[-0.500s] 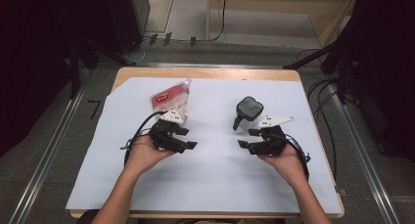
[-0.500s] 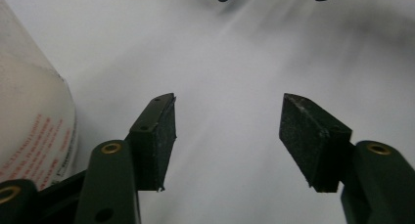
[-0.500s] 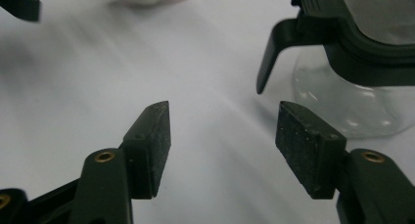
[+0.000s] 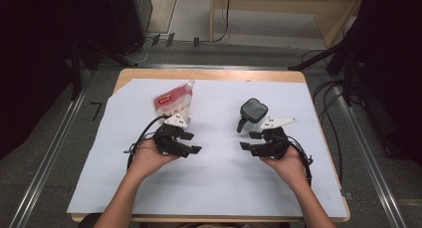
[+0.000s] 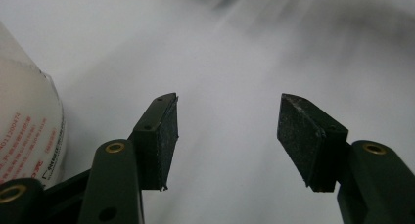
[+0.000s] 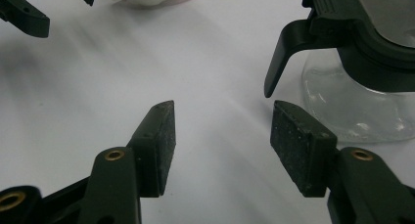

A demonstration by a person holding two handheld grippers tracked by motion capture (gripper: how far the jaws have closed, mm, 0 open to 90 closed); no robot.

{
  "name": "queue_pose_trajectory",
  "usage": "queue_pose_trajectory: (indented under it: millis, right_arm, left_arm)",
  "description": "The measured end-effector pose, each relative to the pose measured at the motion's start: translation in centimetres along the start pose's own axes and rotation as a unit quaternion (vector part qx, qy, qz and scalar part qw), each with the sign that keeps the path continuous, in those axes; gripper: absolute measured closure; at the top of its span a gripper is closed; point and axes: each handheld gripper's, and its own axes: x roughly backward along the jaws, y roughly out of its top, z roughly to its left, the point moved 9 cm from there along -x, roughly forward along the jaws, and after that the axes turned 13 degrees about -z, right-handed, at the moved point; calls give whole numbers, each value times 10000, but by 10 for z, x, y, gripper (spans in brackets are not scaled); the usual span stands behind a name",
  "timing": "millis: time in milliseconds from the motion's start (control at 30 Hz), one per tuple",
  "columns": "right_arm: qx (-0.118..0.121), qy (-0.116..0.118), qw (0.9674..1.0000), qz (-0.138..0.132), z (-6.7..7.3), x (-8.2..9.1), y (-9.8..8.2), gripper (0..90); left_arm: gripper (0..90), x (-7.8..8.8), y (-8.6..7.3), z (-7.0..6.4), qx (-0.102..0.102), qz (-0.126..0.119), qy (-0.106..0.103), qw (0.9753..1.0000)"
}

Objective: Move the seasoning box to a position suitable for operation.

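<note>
Both tongs rest low over the white sheet (image 4: 219, 178) that covers the table (image 4: 209, 74), each held in one of the person's hands, and they point toward each other across the middle.

The left tongs (image 4: 190, 142) stand wide, with nothing between the pads (the left gripper view shows bare sheet in the gap). Just beyond them, on the far side and touching or nearly touching their grey top plate, lies a soft pouch (image 4: 173, 102) with a red and white label; in the left gripper view its printed edge (image 5: 27, 136) sits right beside the left jaw, outside the gap.

The right tongs (image 4: 247, 140) are also wide and hold nothing. A clear jug with a black lid (image 4: 254, 111) stands upright just beyond them, on the far side. In the right gripper view the jug (image 6: 352, 67) is close beside the right jaw, its black handle hanging down toward the pad but apart from it (a narrow strip of sheet shows between).

The pouch and the jug lie well apart from each other.
</note>
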Motion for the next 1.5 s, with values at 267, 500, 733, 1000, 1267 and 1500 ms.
queue_pose_trajectory:
  millis: [267,500,733,1000,1267,1500]
  right_arm:
    - [-19,30,9999,128,2,-1,-5,434]
    - [-15,40,9999,167,4,0,-6,434]
    - [21,53,9998,179,4,3,-6,459]
    - [127,-51,9999,83,1,4,-4,454]
    - [178,-123,9997,68,-2,4,-4,459]
    - [66,-183,9998,27,-10,6,-5,503]
  left_arm:
    - [436,2,3,-3,35,-141,12,9999]
    - [433,4,2,-5,12,-181,-33,9998]
    - [428,5,2,-13,-109,-133,-137,9998]
    - [403,5,1,-15,-225,-107,-147,9996]
    - [397,9,5,-17,-241,-127,-142,9995]
    - [395,11,7,-17,-185,-158,-108,9996]
